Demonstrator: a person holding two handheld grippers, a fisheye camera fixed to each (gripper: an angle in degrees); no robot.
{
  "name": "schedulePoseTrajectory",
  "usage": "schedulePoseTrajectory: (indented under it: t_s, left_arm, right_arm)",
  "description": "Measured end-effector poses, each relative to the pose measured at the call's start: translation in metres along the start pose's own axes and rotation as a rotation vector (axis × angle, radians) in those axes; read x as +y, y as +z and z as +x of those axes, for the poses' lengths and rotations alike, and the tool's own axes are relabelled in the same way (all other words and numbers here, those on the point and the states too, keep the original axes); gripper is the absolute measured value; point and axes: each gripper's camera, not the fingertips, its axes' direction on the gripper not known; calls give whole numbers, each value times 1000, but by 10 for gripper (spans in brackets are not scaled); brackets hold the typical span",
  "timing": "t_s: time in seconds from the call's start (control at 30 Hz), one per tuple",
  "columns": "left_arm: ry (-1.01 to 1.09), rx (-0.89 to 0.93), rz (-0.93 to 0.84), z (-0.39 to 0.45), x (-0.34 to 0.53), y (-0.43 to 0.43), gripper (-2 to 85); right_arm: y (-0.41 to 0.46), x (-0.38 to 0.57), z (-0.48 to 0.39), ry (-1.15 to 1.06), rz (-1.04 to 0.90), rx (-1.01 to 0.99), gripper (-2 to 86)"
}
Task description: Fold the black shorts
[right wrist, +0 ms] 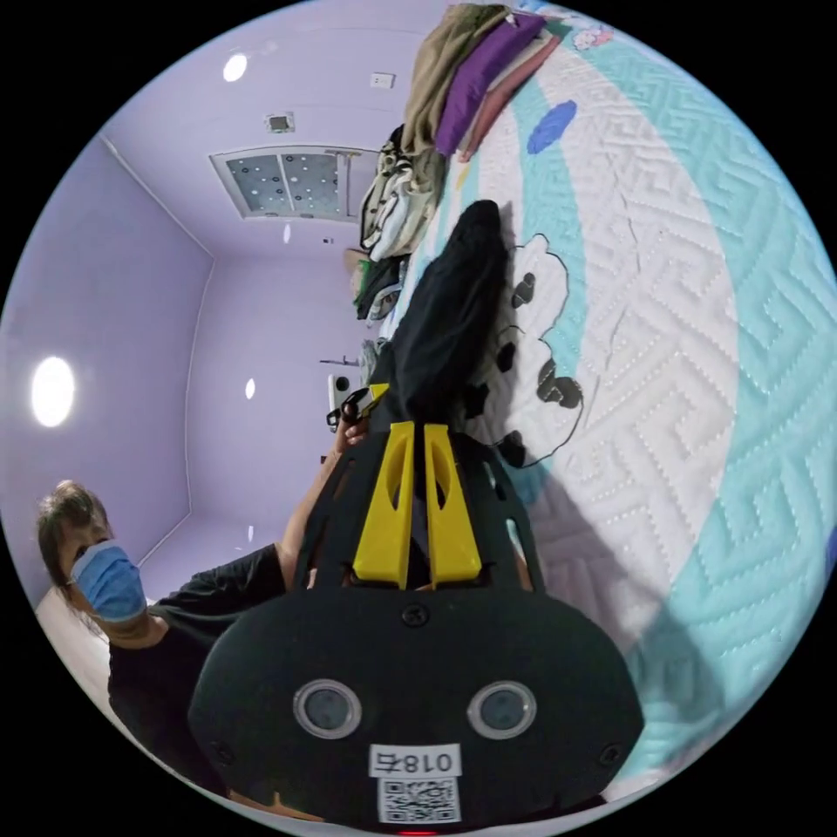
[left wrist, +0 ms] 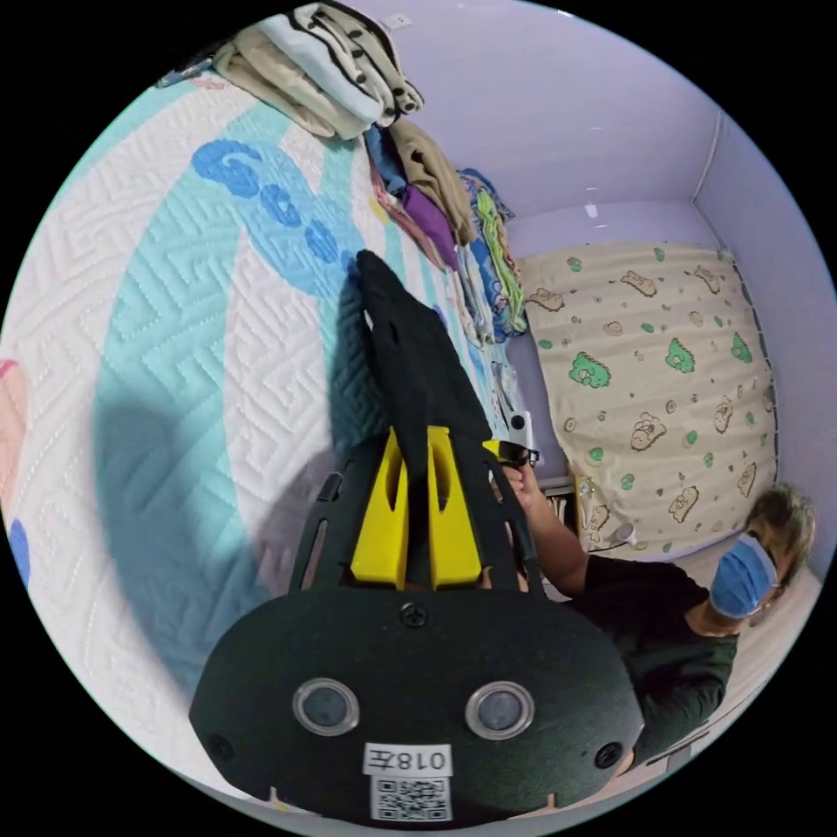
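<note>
Left gripper view, left gripper [left wrist: 416,449] and right gripper [right wrist: 412,443] both clamped on black shorts [left wrist: 410,366], grip points hidden.

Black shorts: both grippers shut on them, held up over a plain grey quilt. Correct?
Not quite. The quilt is not plain grey: it is white with teal bands and blue patches, as the left gripper view shows. The rest holds: the left gripper and the right gripper are each shut on the black shorts, which hang lifted above the quilt.
</note>
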Motion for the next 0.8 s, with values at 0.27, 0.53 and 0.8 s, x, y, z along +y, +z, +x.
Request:
schedulePoseTrajectory:
  t_s: [0.27,0.53,0.8]
  left_arm:
    - [-53,23,0,-7,16,-17,-1]
    - [-85,82,13,-24,20,-22,-1]
    - [7,86,15,13,24,-43,-1]
  right_arm:
    - [-11,4,-4,20,-42,113,87]
    - [-3,-1,-2,13,-100,85,87]
    - [-10,9,-34,-52,-61,32,-3]
